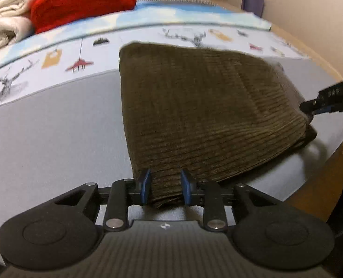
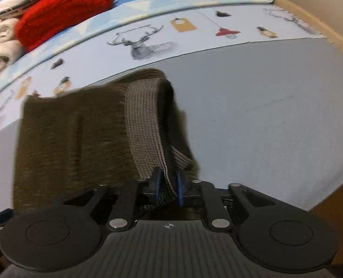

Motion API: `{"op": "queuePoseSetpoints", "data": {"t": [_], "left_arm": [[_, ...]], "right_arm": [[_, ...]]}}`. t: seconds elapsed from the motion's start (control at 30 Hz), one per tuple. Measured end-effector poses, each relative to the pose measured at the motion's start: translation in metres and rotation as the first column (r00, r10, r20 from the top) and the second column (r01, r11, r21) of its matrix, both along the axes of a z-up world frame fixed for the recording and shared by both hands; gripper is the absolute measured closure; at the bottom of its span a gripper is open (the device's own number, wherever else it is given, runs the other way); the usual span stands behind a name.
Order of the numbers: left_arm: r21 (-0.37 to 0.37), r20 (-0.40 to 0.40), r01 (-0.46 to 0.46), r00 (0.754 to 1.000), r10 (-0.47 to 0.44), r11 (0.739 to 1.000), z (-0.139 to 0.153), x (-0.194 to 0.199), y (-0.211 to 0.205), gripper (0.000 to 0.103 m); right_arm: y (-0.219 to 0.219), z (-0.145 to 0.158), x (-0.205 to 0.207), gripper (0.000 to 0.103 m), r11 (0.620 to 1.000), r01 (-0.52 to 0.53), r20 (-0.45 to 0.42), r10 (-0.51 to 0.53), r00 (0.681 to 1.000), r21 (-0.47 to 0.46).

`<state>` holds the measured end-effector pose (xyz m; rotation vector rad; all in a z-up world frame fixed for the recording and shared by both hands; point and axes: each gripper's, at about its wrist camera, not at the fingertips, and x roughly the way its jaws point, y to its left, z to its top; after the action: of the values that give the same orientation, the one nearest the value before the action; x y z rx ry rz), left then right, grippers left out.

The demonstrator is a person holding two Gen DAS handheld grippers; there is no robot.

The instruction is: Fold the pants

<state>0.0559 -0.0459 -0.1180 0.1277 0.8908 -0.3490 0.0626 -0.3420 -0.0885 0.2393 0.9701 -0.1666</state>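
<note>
Caught mid-fold above the grey tablecloth (image 1: 43,125): brown corduroy pants (image 1: 206,115) pinched at near corners by left gripper (image 1: 166,186) and right gripper (image 2: 169,187), thick layers liable to slide loose and spoil the fold if either grip slackens.

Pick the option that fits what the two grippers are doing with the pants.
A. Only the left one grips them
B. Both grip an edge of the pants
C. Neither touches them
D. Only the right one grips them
B: the left gripper has its pads closed on the near edge of the folded pants, and the right gripper pinches the ribbed waistband.
</note>
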Motion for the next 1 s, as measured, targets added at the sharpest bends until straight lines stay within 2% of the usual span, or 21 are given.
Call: {"op": "queuePoseSetpoints", "data": {"t": [0.07,0.1,0.13,0.2,0.23,0.3,0.37,0.4,0.47,0.53,0.6,0.73,0.77,0.83,0.87,1.0], "left_arm": [[-0.012,0.006,-0.008,1.000,0.008,1.000,0.005,0.000,0.003,0.069],[-0.021,0.014,-0.017,1.000,0.018,1.000,0.007,0.000,0.006,0.067],[-0.028,0.028,-0.030,0.999,0.031,0.999,0.009,0.000,0.009,0.067],[-0.034,0.082,-0.061,0.995,0.064,0.998,0.017,0.001,0.013,0.067],[-0.044,0.107,-0.076,0.991,0.080,0.996,0.020,0.002,0.016,0.067],[-0.084,0.127,-0.101,0.986,0.111,0.991,0.027,0.005,0.020,0.067],[-0.104,0.148,-0.098,0.983,0.113,0.990,0.031,0.013,0.018,0.067],[-0.099,0.162,-0.086,0.982,0.101,0.991,0.033,0.019,0.013,0.067],[-0.070,0.189,-0.071,0.978,0.083,0.995,0.037,0.032,0.002,0.067],[-0.060,0.210,-0.077,0.974,0.088,0.995,0.043,0.053,-0.008,0.067],[-0.072,0.218,-0.101,0.969,0.115,0.992,0.050,0.079,-0.016,0.067],[-0.061,0.255,-0.118,0.958,0.130,0.991,0.048,0.130,-0.037,0.078],[-0.044,0.237,-0.114,0.964,0.121,0.993,0.038,0.146,-0.041,0.078],[0.019,0.114,-0.147,0.983,0.144,0.989,0.003,0.182,-0.041,0.076],[-0.006,0.091,-0.162,0.983,0.162,0.987,-0.006,0.191,-0.035,0.075],[-0.038,0.079,-0.186,0.979,0.188,0.982,0.014,0.192,-0.033,0.073]], "right_arm": [[0.008,0.008,-0.008,0.082,0.998,0.015,0.068,-0.011,0.998,-0.058],[0.009,0.012,-0.015,0.082,0.997,0.022,0.116,-0.012,0.993,-0.078],[0.011,0.018,-0.024,0.078,0.995,0.031,0.187,-0.013,0.982,-0.094],[0.010,0.025,-0.037,0.071,0.995,0.040,0.294,-0.011,0.956,-0.091],[0.009,0.027,-0.040,0.067,0.996,0.031,0.325,-0.004,0.946,-0.078],[0.011,0.025,-0.040,0.065,0.998,-0.034,0.370,0.052,0.928,-0.056],[0.013,0.015,-0.034,0.062,0.990,-0.121,0.341,0.137,0.930,-0.067],[0.017,0.004,-0.028,0.062,0.986,-0.139,0.284,0.160,0.945,-0.091],[0.020,-0.018,-0.019,0.062,0.982,-0.118,0.189,0.145,0.971,-0.147],[0.020,-0.018,-0.017,0.057,0.985,-0.107,0.205,0.133,0.970,-0.132],[0.017,-0.019,-0.014,0.057,0.984,-0.123,0.198,0.148,0.969,-0.132],[0.005,-0.020,-0.011,0.056,0.987,-0.136,0.192,0.149,0.970,-0.081],[0.004,-0.021,-0.012,0.056,0.989,-0.133,0.191,0.142,0.971,-0.061],[-0.003,-0.024,-0.006,0.056,0.991,-0.130,0.187,0.134,0.973,-0.031],[0.001,-0.027,-0.008,0.056,0.990,-0.136,0.189,0.138,0.972,-0.027],[0.005,-0.025,-0.011,0.056,0.986,-0.160,0.185,0.168,0.968,-0.055]]}}
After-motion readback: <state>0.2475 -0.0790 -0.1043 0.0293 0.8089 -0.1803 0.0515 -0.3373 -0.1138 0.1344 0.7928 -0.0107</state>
